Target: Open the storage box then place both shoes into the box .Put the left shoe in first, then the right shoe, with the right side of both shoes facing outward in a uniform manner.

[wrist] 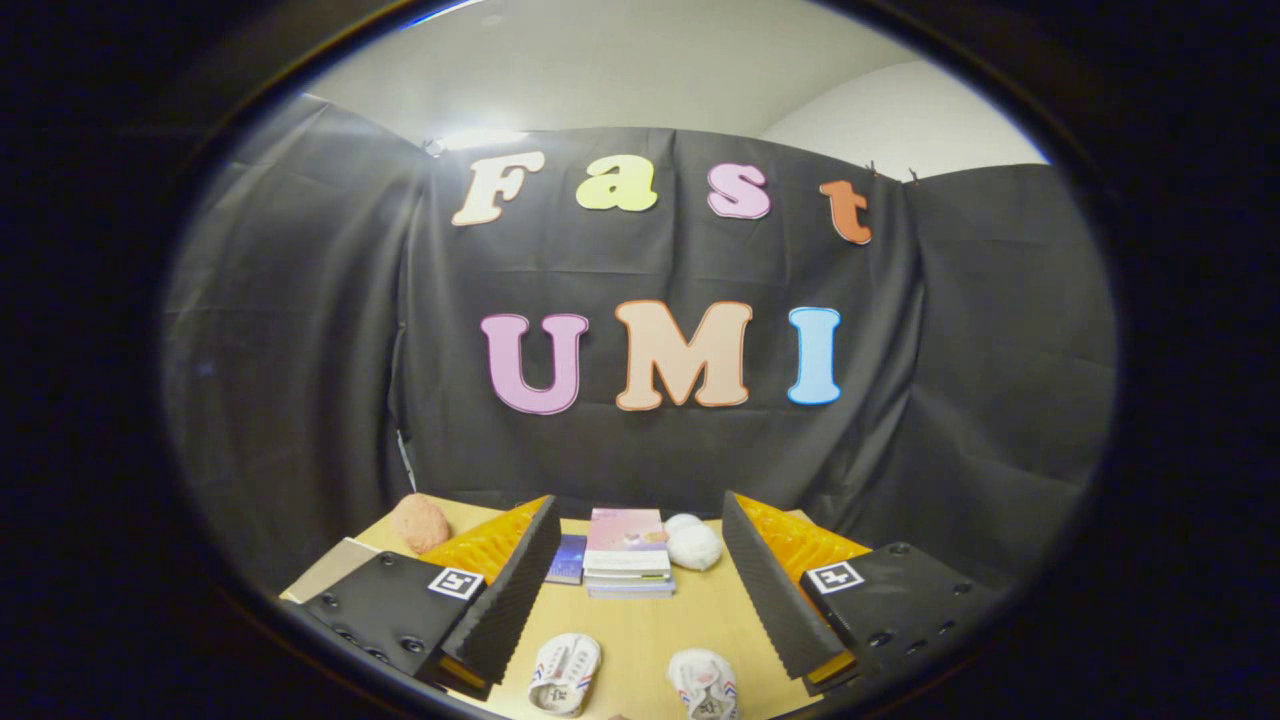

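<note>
We find the gripper (640, 590) wide open, holding nothing. Two shoes (565, 673) (703, 683) lie between its fingers, low, long axes pointing toward the books (627, 550).

The gripper (640, 590) has two wedge-shaped fingers (505, 590) with ribbed inner faces, standing well apart. Each mounts on a dark plate (385, 610) studded with screws, the plates at 7 and 5 o'clock. Each plate carries a square black-and-white marker (456, 583).
</note>
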{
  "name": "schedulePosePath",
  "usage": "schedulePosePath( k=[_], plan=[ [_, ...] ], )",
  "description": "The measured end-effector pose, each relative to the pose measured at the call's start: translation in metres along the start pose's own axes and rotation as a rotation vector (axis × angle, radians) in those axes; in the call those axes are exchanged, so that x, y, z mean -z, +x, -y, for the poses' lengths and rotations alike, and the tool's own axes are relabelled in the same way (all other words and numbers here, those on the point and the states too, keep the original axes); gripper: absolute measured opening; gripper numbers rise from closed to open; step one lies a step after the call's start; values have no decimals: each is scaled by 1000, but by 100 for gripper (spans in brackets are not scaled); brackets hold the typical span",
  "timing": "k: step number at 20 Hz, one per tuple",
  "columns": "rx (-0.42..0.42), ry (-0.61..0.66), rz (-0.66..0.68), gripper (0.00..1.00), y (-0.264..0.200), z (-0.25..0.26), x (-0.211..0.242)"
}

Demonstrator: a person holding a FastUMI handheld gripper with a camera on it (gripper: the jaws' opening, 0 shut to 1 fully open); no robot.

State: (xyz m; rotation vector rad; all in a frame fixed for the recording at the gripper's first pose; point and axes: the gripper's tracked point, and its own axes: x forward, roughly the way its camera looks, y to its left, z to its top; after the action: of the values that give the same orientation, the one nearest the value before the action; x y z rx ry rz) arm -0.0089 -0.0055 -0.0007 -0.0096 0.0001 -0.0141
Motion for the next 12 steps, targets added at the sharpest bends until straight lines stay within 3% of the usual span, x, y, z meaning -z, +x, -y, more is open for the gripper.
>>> schedulePosePath(
  k=[12],
  plan=[
    [-166, 171, -74, 100, -28, -87, 59]
  ],
)
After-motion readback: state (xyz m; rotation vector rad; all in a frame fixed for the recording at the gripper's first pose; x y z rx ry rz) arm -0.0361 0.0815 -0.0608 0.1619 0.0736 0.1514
